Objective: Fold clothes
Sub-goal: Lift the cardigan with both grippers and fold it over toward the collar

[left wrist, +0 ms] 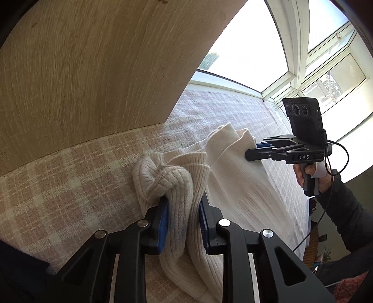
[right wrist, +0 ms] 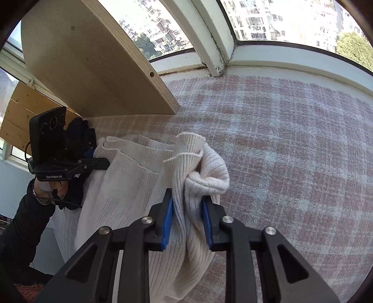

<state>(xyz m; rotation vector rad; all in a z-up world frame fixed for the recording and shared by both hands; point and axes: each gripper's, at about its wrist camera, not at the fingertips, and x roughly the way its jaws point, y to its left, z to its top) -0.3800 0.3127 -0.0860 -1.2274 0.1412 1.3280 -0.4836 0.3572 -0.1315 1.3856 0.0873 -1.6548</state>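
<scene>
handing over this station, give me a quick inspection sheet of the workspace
surface: pink and white checked cover, bare beyond the garment
job's things: cream ribbed knit garment, bunched, not yet folded
clutter: nothing seen
grippers: left gripper shut on a garment bunch; right gripper shut on another bunch
cables: black cable looping off the right gripper's handle
surroundings: wooden panel at the cover's edge, window behind, apartment blocks outside
</scene>
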